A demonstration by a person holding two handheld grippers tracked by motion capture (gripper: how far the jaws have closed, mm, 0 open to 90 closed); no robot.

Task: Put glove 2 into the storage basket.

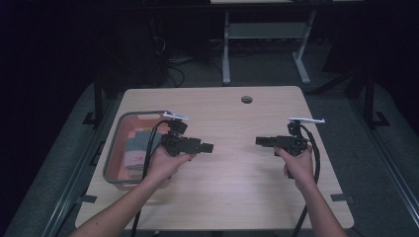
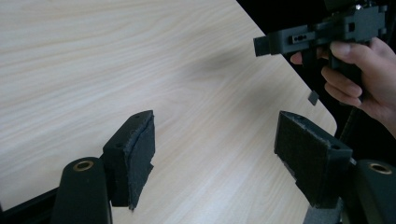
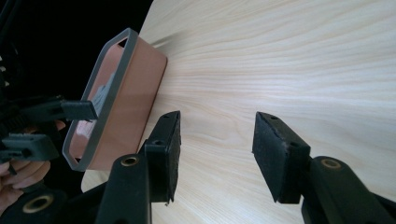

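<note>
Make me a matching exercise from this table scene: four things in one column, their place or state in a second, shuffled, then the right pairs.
Things:
1. left tool
2. right tool
3. bin
4. round hole

Places or states:
A. in the tabletop near its far edge
B. open and empty, held over the right half of the table
C. at the table's left edge, pink inside with a grey rim, folded cloths within
D. open and empty, held just right of the bin

Pairs: 1-D, 2-B, 3-C, 4-A
</note>
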